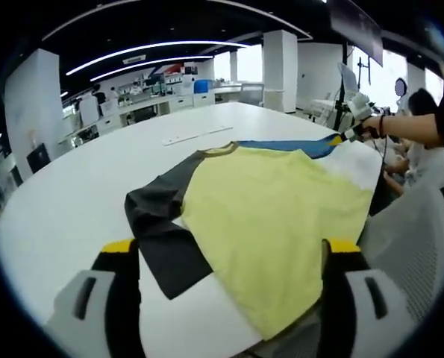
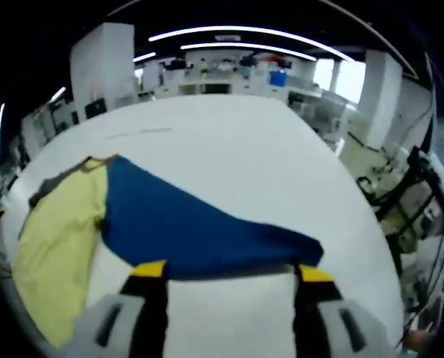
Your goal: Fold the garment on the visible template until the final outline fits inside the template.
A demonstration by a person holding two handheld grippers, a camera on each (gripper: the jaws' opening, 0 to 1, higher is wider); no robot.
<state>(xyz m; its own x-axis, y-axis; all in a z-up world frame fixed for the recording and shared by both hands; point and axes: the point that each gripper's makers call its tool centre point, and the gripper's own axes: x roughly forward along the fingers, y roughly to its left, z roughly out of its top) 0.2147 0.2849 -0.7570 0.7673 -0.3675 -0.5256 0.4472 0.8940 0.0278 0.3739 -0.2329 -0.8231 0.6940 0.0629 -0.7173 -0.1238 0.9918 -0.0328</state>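
A shirt lies spread on the white table (image 1: 72, 201). Its body is pale yellow (image 1: 274, 224), with a dark grey sleeve (image 1: 162, 224) on the left and a blue sleeve (image 1: 300, 146) at the far side. My left gripper (image 1: 231, 250) stands open at the near hem, one jaw on each side of the shirt. In the right gripper view the blue sleeve (image 2: 192, 231) stretches across just ahead of my right gripper (image 2: 231, 271), which is open with its tips at the sleeve's edge. A person's hand holds that right gripper (image 1: 345, 136) at the sleeve's end. No template outline can be made out.
The shirt's hem (image 1: 281, 321) hangs over the near table edge. A thin pale strip (image 1: 195, 136) lies on the far half of the table. A grey chair (image 1: 416, 239) and a seated person (image 1: 430, 142) are at the right. Benches and pillars (image 2: 102, 60) stand behind.
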